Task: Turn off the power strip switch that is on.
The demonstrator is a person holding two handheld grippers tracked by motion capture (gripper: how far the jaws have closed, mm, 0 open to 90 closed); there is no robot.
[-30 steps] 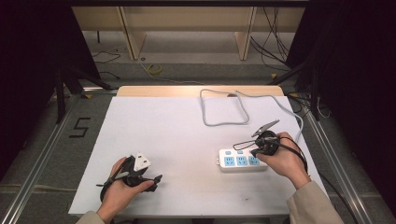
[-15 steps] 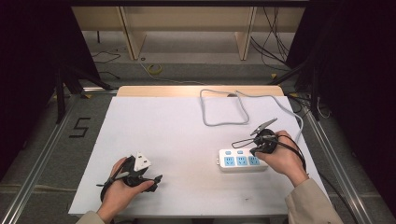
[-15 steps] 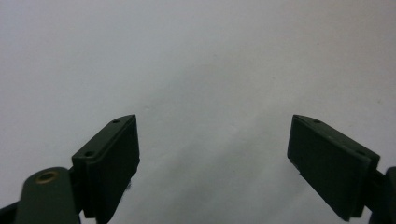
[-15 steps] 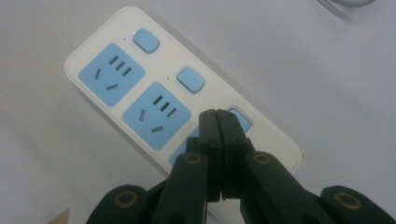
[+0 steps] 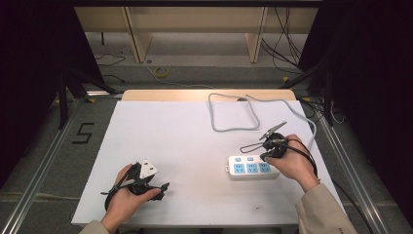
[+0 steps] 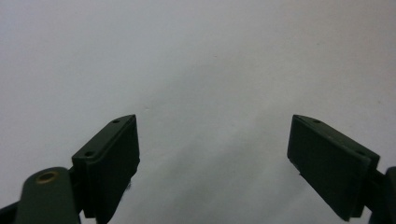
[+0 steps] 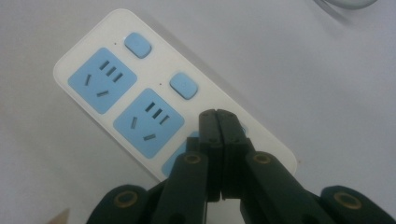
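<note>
White tabletop (image 5: pixel 195 141): power strip (image 5: pixel 252 167), right side, rigid, light, smooth plastic; grip across its long edges. Right gripper (image 7: pixel 218 122) pinched together, empty, over its third switch. Left gripper (image 6: pixel 215 154) wide apart, empty.

Even overhead light falls on the white table (image 5: pixel 195 136), bright against dark, dim surroundings at both sides. The high view is soft and slightly grainy. In the left gripper view faint grey shadows spread on the surface. In the right gripper view the power strip (image 7: pixel 140 93) is sharp and glare-free.
</note>
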